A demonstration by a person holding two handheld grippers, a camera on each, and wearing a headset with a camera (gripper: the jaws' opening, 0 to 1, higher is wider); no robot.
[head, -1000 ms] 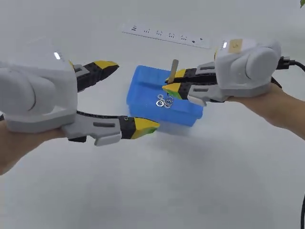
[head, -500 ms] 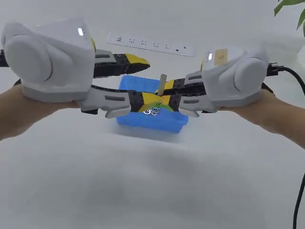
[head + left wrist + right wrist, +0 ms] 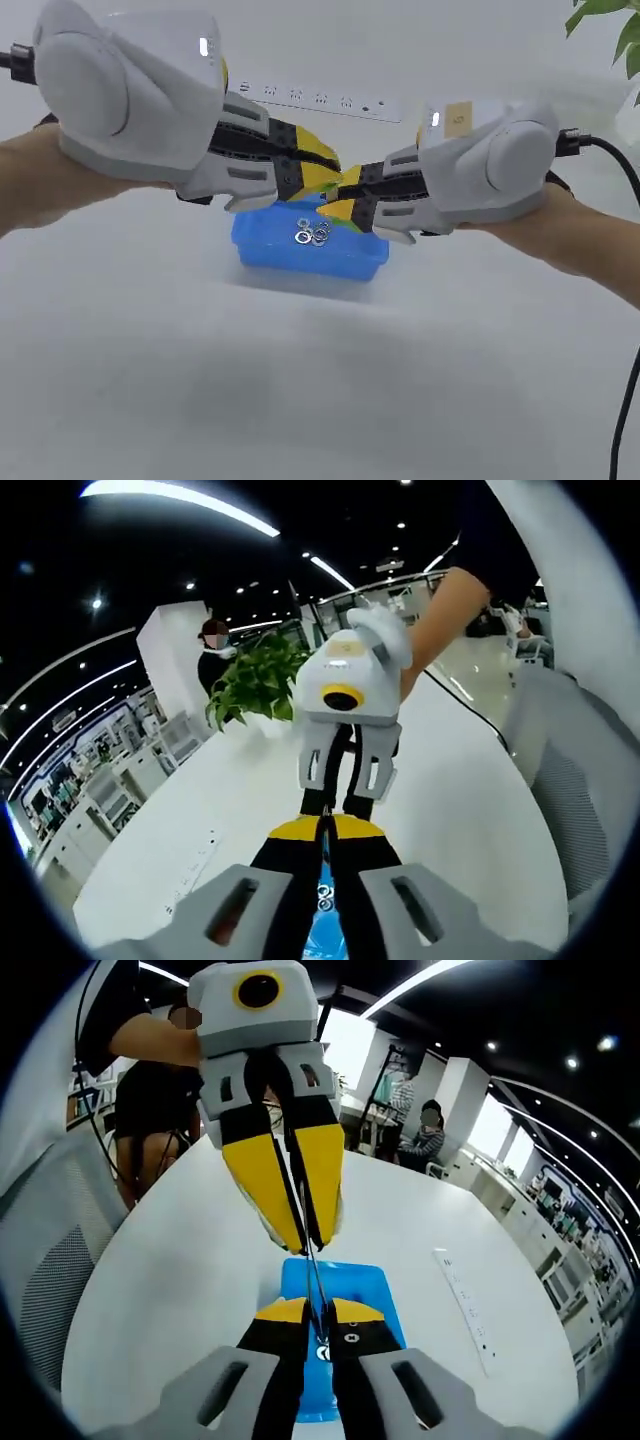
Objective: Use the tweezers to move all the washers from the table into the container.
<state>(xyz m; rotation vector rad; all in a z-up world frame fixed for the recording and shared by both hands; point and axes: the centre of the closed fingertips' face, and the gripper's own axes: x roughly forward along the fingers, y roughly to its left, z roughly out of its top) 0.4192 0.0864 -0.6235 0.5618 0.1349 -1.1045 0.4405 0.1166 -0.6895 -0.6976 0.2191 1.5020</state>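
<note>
Washers (image 3: 313,235) lie in the blue container (image 3: 290,262); above it your left gripper (image 3: 322,826) and right gripper (image 3: 318,1312) both pinch the tweezers (image 3: 312,1270), jaws almost closed.

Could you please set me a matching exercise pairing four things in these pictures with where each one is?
Things: 1 washers; 2 tweezers; 3 power strip; 4 plant.
Places: A on the table beyond the blue container; B held in the right hand-held gripper; C top right of the head view; D inside the container.
Pairs: 1-D; 2-B; 3-A; 4-C.
</note>
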